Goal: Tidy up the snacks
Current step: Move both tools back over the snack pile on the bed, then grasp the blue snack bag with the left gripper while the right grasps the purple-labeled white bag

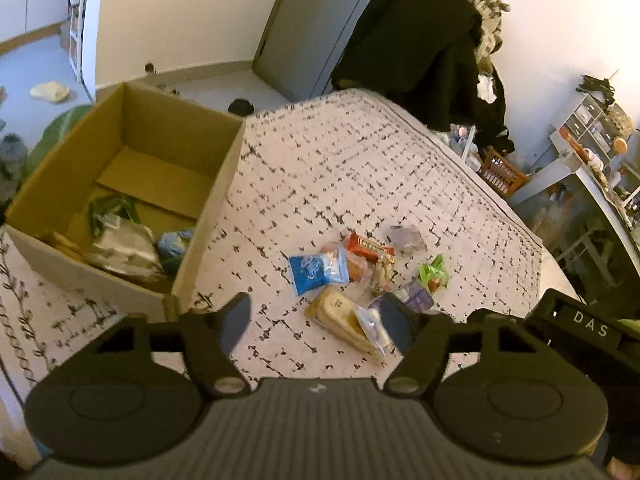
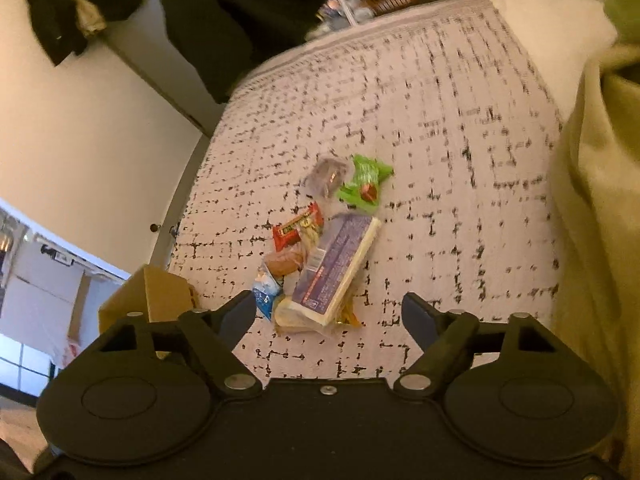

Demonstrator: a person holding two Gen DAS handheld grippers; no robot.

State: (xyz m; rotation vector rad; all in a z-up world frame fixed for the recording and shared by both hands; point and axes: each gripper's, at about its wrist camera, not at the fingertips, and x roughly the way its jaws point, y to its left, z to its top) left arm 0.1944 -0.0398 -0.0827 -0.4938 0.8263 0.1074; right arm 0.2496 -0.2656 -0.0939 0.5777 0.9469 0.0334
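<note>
Both claws are empty and spread wide right now. The left gripper [image 1: 316, 320] hangs over the patterned bedspread [image 1: 360, 168] with its jaws apart and nothing between them, and the right gripper [image 2: 329, 316] is the same, jaws wide, holding nothing.

From the left claw, the cardboard box [image 1: 208, 200] sits ahead and off to the left, open top, already with a few packs inside: a green wrapper [image 1: 112, 208], a clear crinkly bag [image 1: 124, 248] and something blue [image 1: 174, 242] against the near wall. The loose snack pile is just ahead and slightly right of the left claw's fingers: a blue packet [image 1: 310, 272], a red bar [image 1: 368, 246], a small green packet [image 1: 434, 272], a greyish clear pouch [image 1: 406, 238], and a yellow-tan pack [image 1: 340, 318] lying closest, nearly touching the right finger in the view. A bit of the other gripper's black body shows at the far right.

From the right claw the same pile is dead ahead, just past the fingertips. A purple-and-white box [image 2: 340, 264] lies on top of the heap, tilted, with the red bar [image 2: 298, 226] and blue packet [image 2: 266, 294] to its left, and the green packet [image 2: 362, 184] further out. A corner of the cardboard box [image 2: 152, 292] pokes in at the left, beside the left finger. Yellow fabric [image 2: 592, 200] fills the right edge
</note>
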